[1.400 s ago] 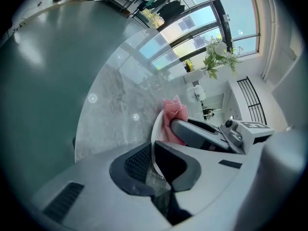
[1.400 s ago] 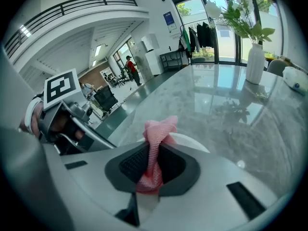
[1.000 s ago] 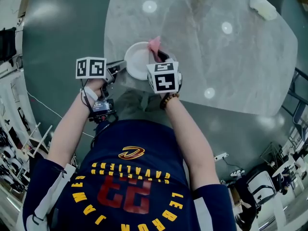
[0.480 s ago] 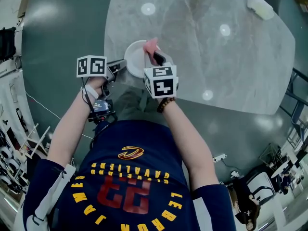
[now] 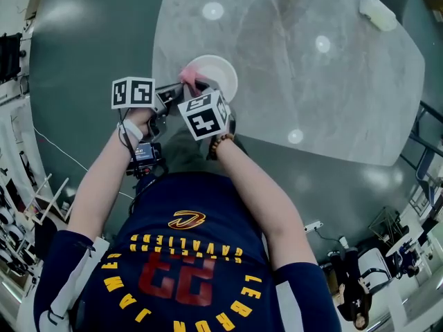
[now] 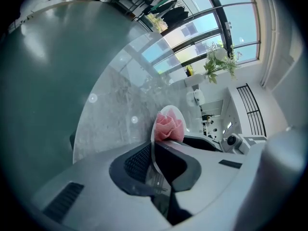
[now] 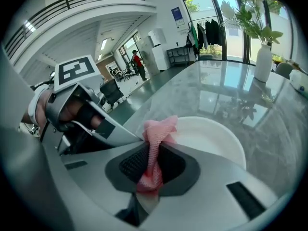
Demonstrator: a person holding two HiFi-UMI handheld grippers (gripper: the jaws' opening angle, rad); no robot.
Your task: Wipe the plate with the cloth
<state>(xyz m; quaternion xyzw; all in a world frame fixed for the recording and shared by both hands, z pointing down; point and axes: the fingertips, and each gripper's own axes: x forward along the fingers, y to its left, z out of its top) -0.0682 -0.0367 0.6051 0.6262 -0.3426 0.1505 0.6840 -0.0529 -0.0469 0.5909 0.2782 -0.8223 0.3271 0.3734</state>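
We hold one gripper in each hand over the near edge of a grey marble tabletop.

Left gripper: the jaws are nearly closed and clamp the rim of the white plate. In the left gripper view the plate runs edge-on between the two pads as a thin pale line, and its far part shows beyond the jaw tips. In the head view this gripper comes in from the left and meets the plate at its left rim.

Right gripper: the jaws are closed on the pink cloth. A twisted strip of cloth is pinched between the pads. Its loose, bunched end sticks out past the jaw tips and lies on the plate's left edge. In the head view the cloth shows as a pink patch at the plate's left rim, just beside the left gripper's jaw tips, so the two grippers stand close together.

Plate position: near the tabletop's front-left edge, with its open face up and most of that face bare and white.

Surroundings: a white vase with green stems stands on the tabletop well beyond the plate. The floor around the tabletop is dark green.
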